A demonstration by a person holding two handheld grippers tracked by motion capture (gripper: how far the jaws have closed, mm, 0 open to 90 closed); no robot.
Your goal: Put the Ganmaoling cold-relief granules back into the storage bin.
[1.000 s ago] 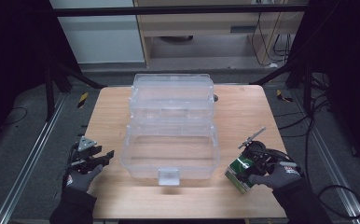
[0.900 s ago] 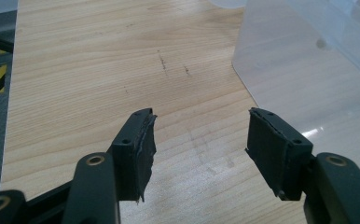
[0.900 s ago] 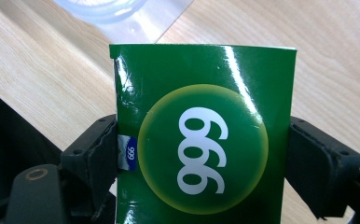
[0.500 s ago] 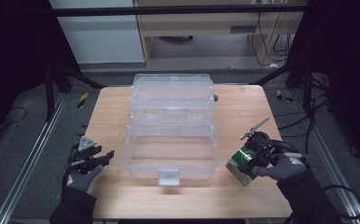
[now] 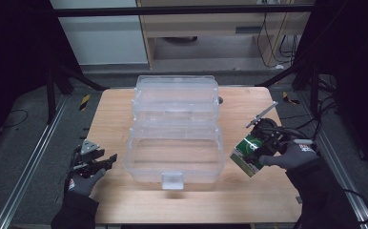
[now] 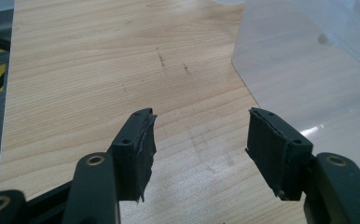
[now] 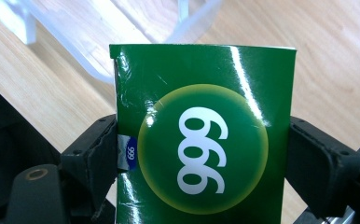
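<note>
Item: green box point(image 5: 245, 153), glossy card, round yellow-green emblem with white numerals on its face. Location: right of the clear plastic bin point(image 5: 175, 129), lifted clear of the surface point(image 5: 110, 109), near its right edge. Held tilted.

Holder: right gripper point(image 5: 254, 149), jaws clamped on the box's two side faces; in the right gripper view the pads point(image 7: 104, 154) press flat against the card on either side, the emblem facing the camera.

Left gripper point(image 5: 105, 161): near-left of the bin, low over the surface, jaws standing wide apart with nothing between them; in the left gripper view the bin's near-left corner point(image 6: 308, 70) lies just beyond the pads point(image 6: 143, 149).

Bin: transparent, tiered, lid standing open at the far side, near compartment apparently vacant, small latch tab on the near wall.

Step in hand, as judged: carriage of the box, picked up and poised beside the bin, not yet over its rim.

Next move calls for: raising the box above the right wall, moving it left over the open compartment, lowering it in, then parting the jaws. Caution: the tilted box could catch the thin rim.
</note>
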